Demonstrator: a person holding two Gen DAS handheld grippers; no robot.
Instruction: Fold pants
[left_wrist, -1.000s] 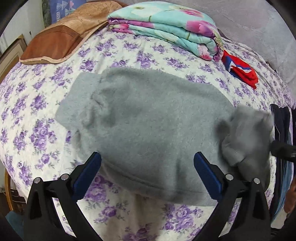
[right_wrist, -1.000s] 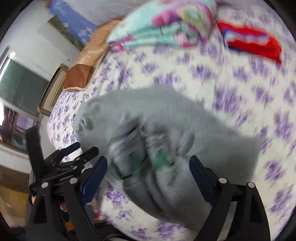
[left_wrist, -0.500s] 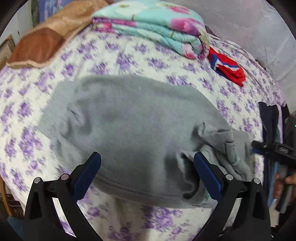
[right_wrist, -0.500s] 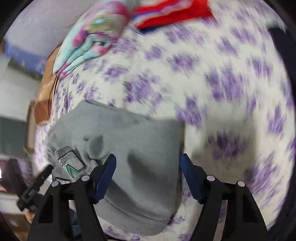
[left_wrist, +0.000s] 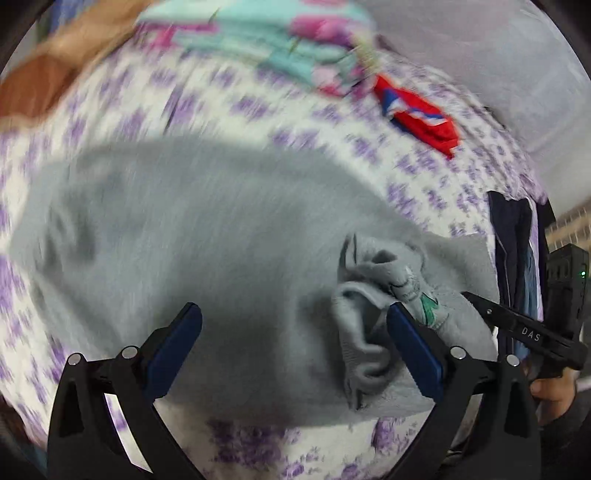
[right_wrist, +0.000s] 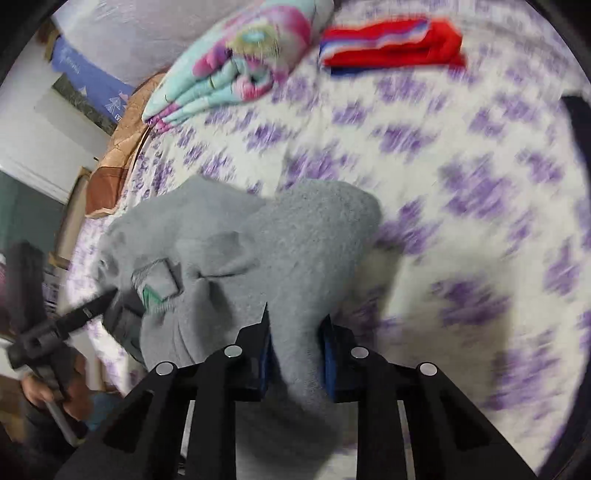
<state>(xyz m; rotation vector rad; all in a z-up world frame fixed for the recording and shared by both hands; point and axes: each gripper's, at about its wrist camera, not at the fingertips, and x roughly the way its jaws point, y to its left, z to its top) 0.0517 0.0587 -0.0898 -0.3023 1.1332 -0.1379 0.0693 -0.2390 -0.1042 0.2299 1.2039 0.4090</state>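
Grey fleece pants (left_wrist: 207, 236) lie folded on the purple-flowered bed sheet (left_wrist: 155, 92), their waistband with a green-printed label (left_wrist: 424, 299) bunched at the right. My left gripper (left_wrist: 295, 354) is open and hovers over the pants' near edge, holding nothing. My right gripper (right_wrist: 295, 347) is shut on a fold of the grey pants (right_wrist: 258, 236) near the waistband end and lifts it. The right gripper's finger also shows at the right of the left wrist view (left_wrist: 517, 328). The left gripper shows at the left of the right wrist view (right_wrist: 66, 325).
A folded teal floral quilt (left_wrist: 280, 44) and a brown pillow (left_wrist: 55, 62) lie at the far side of the bed. A folded red garment (left_wrist: 421, 118) lies at the back right. Dark clothes (left_wrist: 513, 258) hang off the bed's right edge.
My right gripper has closed on the pants' waistband end and raised it. The left gripper has drifted over the pants and stays open.
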